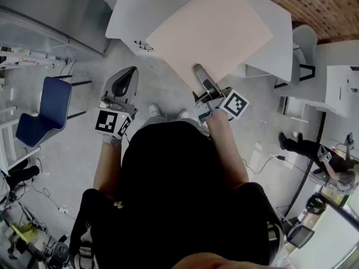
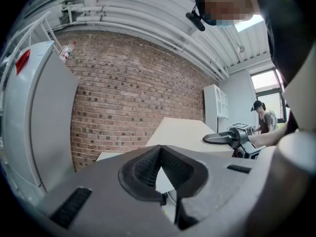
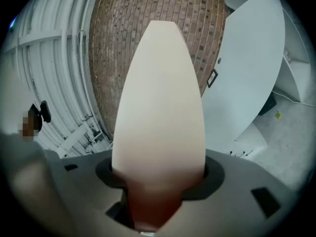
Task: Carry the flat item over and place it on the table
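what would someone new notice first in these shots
The big pale beige board dominates the head view, clamped at its near edge by the right tool and held out toward the white table ahead. The left tool hangs beside it, shut and empty. A blue chair stands on the floor at far left.
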### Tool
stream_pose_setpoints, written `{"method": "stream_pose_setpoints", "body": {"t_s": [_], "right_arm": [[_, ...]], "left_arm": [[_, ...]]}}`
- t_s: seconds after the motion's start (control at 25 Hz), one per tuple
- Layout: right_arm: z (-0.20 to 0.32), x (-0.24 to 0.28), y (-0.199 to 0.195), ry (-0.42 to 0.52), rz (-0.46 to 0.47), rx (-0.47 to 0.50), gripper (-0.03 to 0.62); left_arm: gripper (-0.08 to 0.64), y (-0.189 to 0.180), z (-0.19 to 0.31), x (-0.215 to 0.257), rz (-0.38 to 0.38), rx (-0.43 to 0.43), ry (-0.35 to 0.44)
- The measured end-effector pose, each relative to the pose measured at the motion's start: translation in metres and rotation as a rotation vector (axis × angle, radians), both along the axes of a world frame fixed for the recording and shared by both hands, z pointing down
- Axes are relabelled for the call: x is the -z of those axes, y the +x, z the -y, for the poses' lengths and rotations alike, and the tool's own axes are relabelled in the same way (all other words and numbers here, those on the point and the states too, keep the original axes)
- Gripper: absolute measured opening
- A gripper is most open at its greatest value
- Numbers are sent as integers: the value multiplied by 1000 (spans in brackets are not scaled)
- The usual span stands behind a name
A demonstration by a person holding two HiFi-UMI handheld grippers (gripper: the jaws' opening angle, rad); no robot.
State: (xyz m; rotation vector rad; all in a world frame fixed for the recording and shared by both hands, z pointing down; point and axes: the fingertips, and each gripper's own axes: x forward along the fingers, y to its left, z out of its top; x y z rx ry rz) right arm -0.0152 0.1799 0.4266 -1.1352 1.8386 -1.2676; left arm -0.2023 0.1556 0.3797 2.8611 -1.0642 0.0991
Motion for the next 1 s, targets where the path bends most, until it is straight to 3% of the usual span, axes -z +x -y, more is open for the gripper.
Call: {"method": "stream_pose_setpoints", "body": {"t_s": [0.44, 0.68, 1.0], "right_arm": [[5, 3, -12, -21, 9, -58, 275], [29, -10, -38, -55, 32, -133, 276], [40, -19, -24, -70, 41, -152, 278]], "left_arm": [[5, -20, 11, 1, -32, -60, -12], [5, -53, 47, -14, -43, -104, -30], [5, -34, 63, -25, -5, -143, -40]]}}
